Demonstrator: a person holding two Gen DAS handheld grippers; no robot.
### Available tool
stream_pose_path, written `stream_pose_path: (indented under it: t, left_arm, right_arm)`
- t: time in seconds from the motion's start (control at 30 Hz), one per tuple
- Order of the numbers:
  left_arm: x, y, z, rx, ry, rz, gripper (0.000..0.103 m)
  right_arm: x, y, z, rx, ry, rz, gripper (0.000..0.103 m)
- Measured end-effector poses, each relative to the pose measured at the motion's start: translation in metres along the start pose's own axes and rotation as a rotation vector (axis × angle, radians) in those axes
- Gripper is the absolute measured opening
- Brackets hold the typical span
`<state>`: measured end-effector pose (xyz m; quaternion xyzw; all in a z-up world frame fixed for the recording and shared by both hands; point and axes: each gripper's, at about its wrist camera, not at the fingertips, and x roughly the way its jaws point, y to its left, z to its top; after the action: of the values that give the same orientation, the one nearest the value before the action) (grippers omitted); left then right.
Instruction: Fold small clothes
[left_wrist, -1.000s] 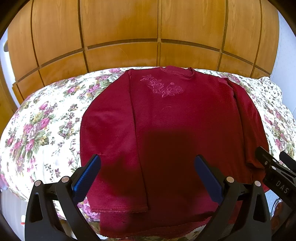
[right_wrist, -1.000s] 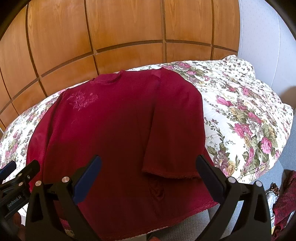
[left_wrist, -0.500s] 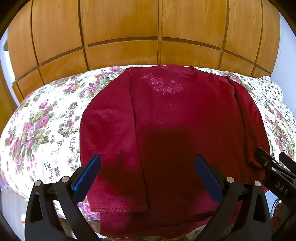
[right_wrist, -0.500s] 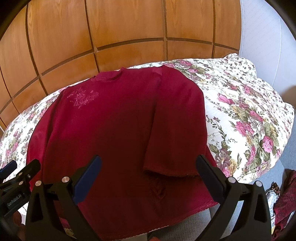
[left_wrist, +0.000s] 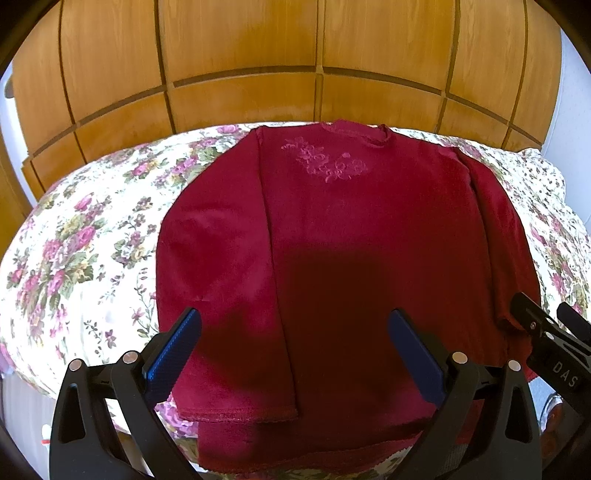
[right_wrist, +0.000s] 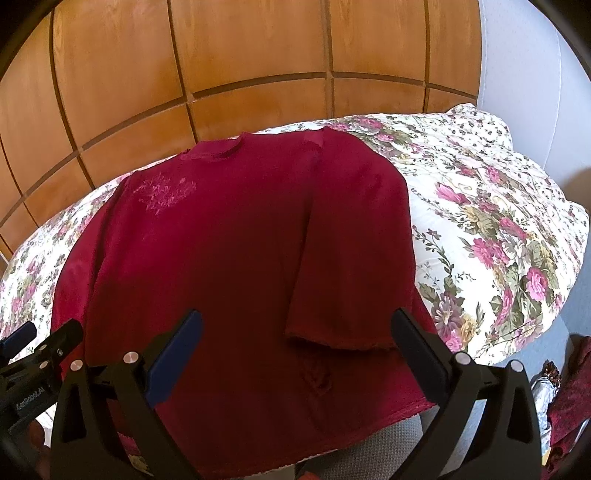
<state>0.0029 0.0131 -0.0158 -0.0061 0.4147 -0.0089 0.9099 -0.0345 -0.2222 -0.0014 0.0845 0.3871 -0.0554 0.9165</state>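
A dark red long-sleeved top (left_wrist: 332, 229) (right_wrist: 229, 251) lies flat on a floral bedcover, neck away from me, pink embroidery (left_wrist: 325, 162) on the chest. Both sleeves are folded down along the body; the left cuff (left_wrist: 236, 413) and the right cuff (right_wrist: 336, 341) lie near the hem. My left gripper (left_wrist: 293, 332) hovers open over the lower middle of the top, holding nothing. My right gripper (right_wrist: 295, 332) is open above the lower right part, by the right cuff. Each gripper shows at the other view's edge: the right gripper (left_wrist: 546, 332), the left gripper (right_wrist: 33, 354).
The floral bedcover (left_wrist: 81, 240) (right_wrist: 498, 229) spreads to both sides of the top. A wooden panelled wall (left_wrist: 295, 55) stands right behind the bed. A white wall (right_wrist: 535, 74) is at the right. More red cloth (right_wrist: 569, 410) lies low at the right edge.
Both grippers have drifted slightly, so the top sits a little lower and nearer in view. The top itself has not moved and both grippers stay open.
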Motion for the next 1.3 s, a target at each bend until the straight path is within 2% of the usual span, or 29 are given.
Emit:
stream_pose_path:
  t: [0.17,0.27,0.33,0.4,0.5,0.57,0.73,0.87,0.9,0.97,1.0,1.03,1.1,1.13,1.3]
  left_arm:
    - [0.016,0.019,-0.001,-0.028,0.063,-0.126,0.100]
    - [0.021,0.034,-0.003,-0.056,0.067,-0.093,0.100]
    - [0.023,0.043,-0.006,-0.043,0.051,-0.061,0.100]
    - [0.026,0.048,-0.009,-0.009,0.040,-0.012,0.100]
    - [0.036,0.057,-0.016,0.026,0.049,0.029,0.100]
    - [0.044,0.064,-0.022,0.025,0.064,0.028,0.100]
    - [0.052,0.082,-0.027,-0.044,0.067,-0.040,0.100]
    - [0.045,0.080,-0.032,-0.040,0.060,-0.025,0.100]
    - [0.038,0.080,-0.031,-0.038,0.041,-0.016,0.095]
    - [0.013,0.077,-0.031,-0.045,-0.080,-0.050,0.090]
    - [0.010,0.074,-0.030,-0.022,-0.090,-0.065,0.090]
    - [0.010,0.068,-0.030,0.021,-0.075,-0.081,0.090]
    - [0.019,0.058,-0.034,0.088,-0.028,-0.094,0.073]
    - [0.026,0.055,-0.038,0.108,0.005,-0.099,0.070]
    - [0.036,0.054,-0.037,0.111,0.036,-0.103,0.069]
  right_arm:
    - [-0.002,-0.002,0.000,0.012,-0.045,0.020,0.101]
    - [-0.001,-0.005,0.001,0.013,-0.089,0.087,0.101]
    - [0.006,-0.007,0.000,0.012,-0.060,0.090,0.101]
    - [0.019,-0.004,-0.002,-0.036,0.017,0.068,0.101]
    - [0.026,-0.008,-0.006,-0.037,0.028,0.064,0.101]
    - [0.029,-0.011,-0.009,-0.021,0.040,0.074,0.101]
    - [0.036,-0.014,-0.012,-0.012,0.065,0.064,0.101]
    - [0.041,-0.011,-0.018,-0.027,0.074,0.056,0.101]
    - [0.041,-0.011,-0.019,-0.033,0.075,0.056,0.101]
    - [0.041,-0.010,-0.020,-0.039,0.073,0.052,0.101]
    - [0.042,-0.010,-0.021,-0.037,0.072,0.052,0.101]
    - [0.043,-0.010,-0.021,-0.034,0.074,0.055,0.101]
    - [0.045,-0.009,-0.022,-0.033,0.079,0.056,0.101]
    - [0.045,-0.009,-0.022,-0.035,0.080,0.056,0.101]
    - [0.046,-0.010,-0.023,-0.042,0.081,0.054,0.101]
